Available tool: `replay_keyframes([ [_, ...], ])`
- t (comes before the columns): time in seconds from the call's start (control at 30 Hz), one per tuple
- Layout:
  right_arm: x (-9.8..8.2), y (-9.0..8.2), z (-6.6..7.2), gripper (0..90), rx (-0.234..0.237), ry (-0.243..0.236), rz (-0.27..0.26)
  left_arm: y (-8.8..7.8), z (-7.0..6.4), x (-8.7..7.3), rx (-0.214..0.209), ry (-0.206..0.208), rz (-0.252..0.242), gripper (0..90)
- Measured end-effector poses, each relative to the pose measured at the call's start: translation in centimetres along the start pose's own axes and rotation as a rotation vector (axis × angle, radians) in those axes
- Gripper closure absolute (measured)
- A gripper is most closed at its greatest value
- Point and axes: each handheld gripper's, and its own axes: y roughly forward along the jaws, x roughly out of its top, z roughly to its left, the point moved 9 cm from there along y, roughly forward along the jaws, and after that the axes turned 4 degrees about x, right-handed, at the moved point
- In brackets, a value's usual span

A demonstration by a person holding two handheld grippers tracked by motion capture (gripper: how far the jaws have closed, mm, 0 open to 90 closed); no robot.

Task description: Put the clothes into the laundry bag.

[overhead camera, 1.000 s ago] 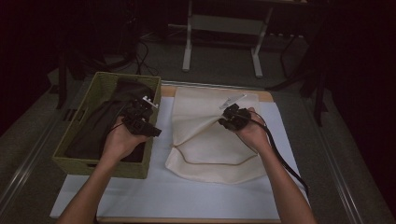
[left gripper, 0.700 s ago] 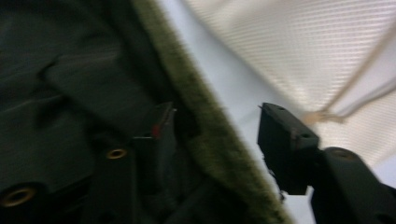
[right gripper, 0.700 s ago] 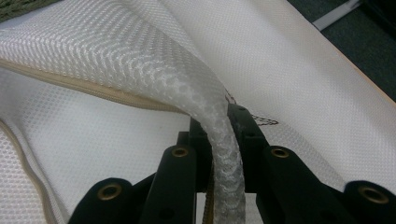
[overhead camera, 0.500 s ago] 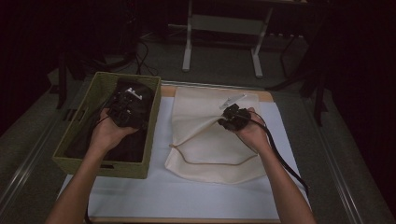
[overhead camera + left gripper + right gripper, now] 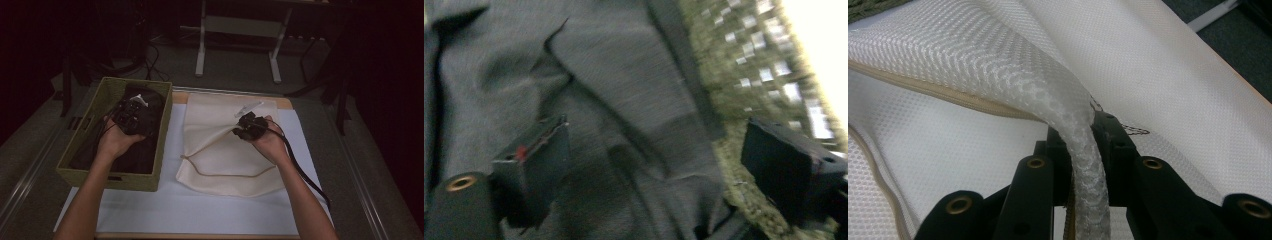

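Mesh bag: white synthetic netting, fine honeycomb weave, faint sheen; beige zip tape along its opening, matt.
Garment: dark grey woven cloth, matt, slightly fuzzy, soft folds, with a stitched seam band.
Basket: olive-green woven fibre, coarse and rough, open weave at the wall.
Left gripper: black plastic, matt, hard-edged pads; one brass-coloured metal insert, dull shine.
Right gripper: black plastic, smooth semi-gloss; brass-coloured metal rings at the screw holes.
Table: pale wood edge, smooth; covered by a white sheet, matt and flat.
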Motion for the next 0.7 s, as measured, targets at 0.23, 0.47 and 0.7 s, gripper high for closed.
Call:
replay_keyframes([
  [0.23,0.0,0.0,0.0,78.3,0.005,0.004,-0.002,2.4,2.6,-0.5,0.05,-0.057,0.071,1.3],
  [0.47,0.0,-0.1,-0.1,78.2,0.008,0.003,-0.006,4.5,6.2,-1.4,0.183,-0.111,0.147,0.0],
  [0.7,0.0,-0.2,-0.2,77.7,0.015,0.005,-0.008,5.6,6.9,-2.0,0.103,-0.144,0.165,0.1],
])
